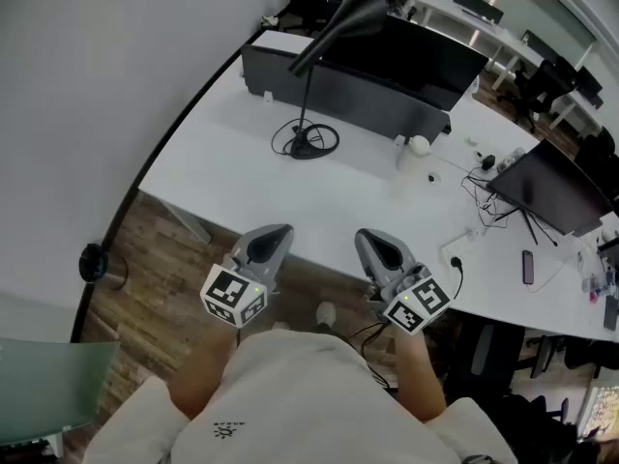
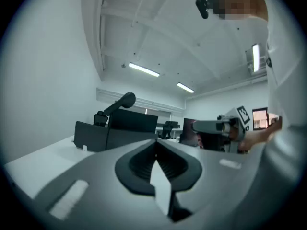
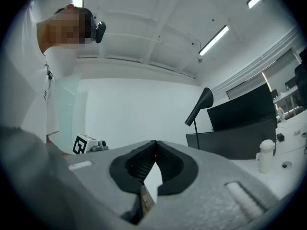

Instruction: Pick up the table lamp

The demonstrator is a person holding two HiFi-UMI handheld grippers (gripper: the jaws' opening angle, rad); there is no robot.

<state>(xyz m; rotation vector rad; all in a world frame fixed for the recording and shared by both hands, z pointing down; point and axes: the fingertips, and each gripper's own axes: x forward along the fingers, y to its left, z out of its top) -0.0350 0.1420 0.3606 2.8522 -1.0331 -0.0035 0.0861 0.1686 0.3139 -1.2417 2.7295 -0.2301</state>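
A white desk [image 1: 222, 172] crosses mid-frame, with a dark monitor [image 1: 406, 56] at upper centre and a phone [image 1: 528, 267] at right.

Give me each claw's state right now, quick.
Left claw: closed, holding nothing.
Right claw: closed, holding nothing.

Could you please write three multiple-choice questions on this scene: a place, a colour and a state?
1. Where does the lamp stand? A on the floor; B on the white desk; C on a chair.
2. What colour is the lamp? A black; B red; C yellow.
3. How are the left gripper and right gripper? A both open; B both shut, empty; C both shut on the lamp.
Answers: B, its base rests on the desk; A, base, stem and head are black; B, the jaws meet with nothing between.
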